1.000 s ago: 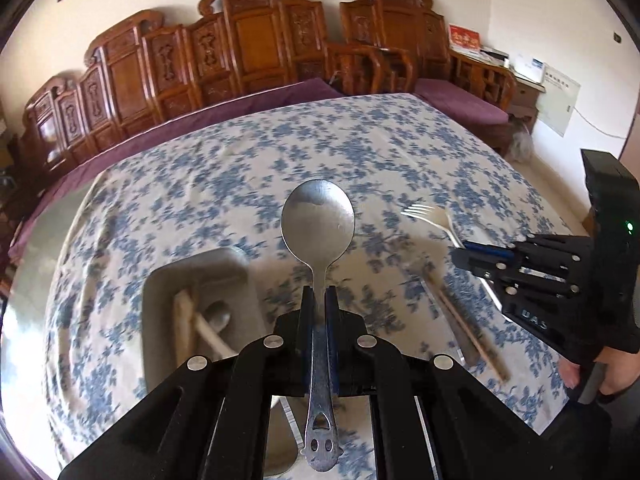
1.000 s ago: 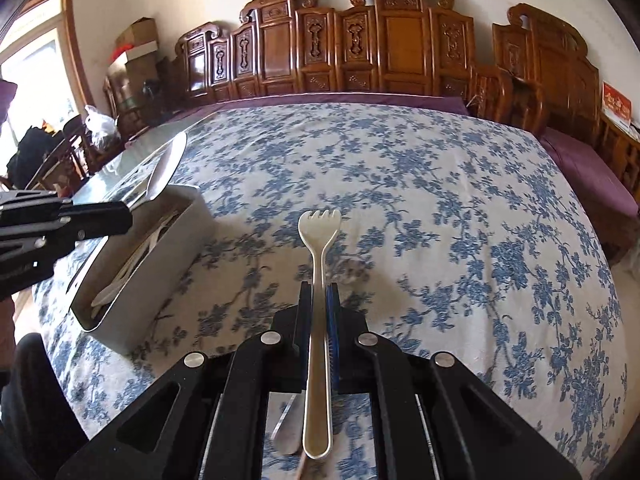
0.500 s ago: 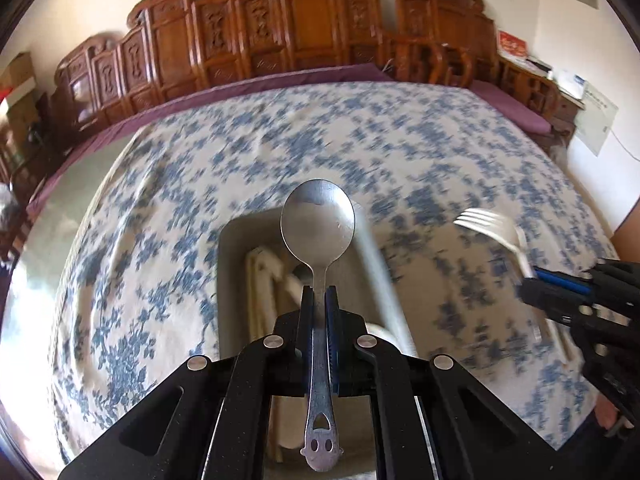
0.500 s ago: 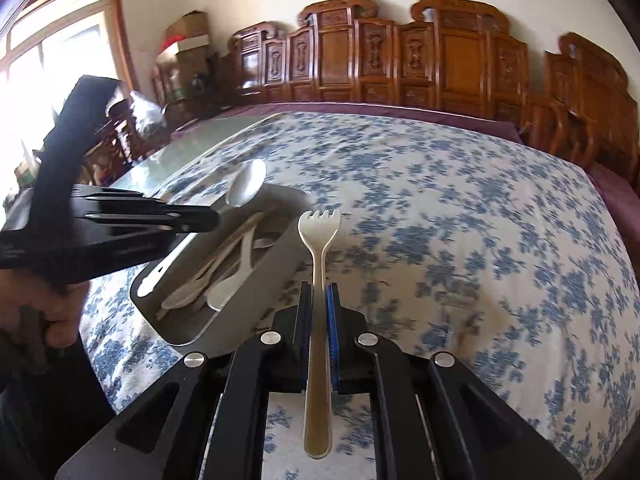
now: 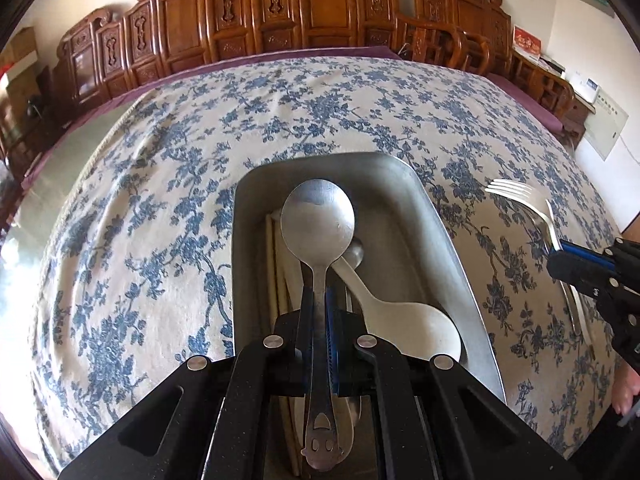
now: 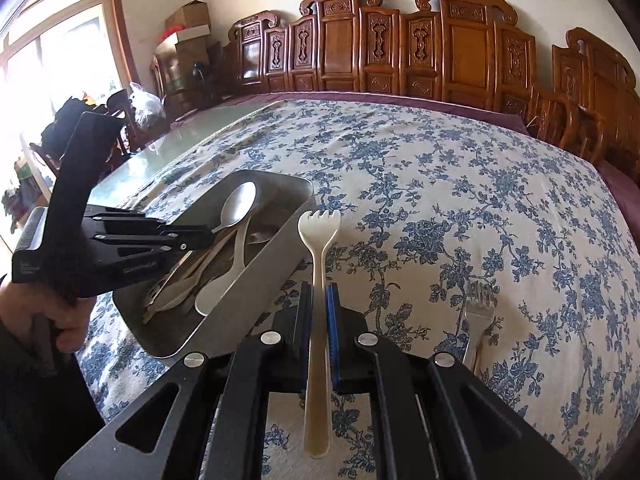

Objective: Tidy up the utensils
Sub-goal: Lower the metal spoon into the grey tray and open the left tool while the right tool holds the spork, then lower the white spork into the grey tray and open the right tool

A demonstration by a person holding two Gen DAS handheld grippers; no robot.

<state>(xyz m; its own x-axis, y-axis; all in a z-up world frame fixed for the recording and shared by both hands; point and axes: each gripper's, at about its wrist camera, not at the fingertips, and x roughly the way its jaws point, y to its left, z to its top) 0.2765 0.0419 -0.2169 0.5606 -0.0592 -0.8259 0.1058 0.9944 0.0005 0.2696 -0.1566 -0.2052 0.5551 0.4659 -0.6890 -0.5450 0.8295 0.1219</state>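
Both hands angled downward, left gripper (image 5: 319, 300) clamping metal spoon (image 5: 318, 216) above tray (image 5: 448, 232)

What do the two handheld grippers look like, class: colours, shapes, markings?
Both the left gripper and the right gripper are matte black plastic, with angular slotted linkage arms, round silver rivets and blue ribbed finger pads. Faint pale lettering marks the left one's side; a dark sleeve shows behind it.

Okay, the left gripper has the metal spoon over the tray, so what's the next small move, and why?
Probably lower the left gripper a little and open it. It is shut on the metal spoon, whose bowl hangs over the metal tray, where a white spoon and other utensils already lie. The right gripper, shut on the white fork, can follow; a metal fork lies on the tablecloth.
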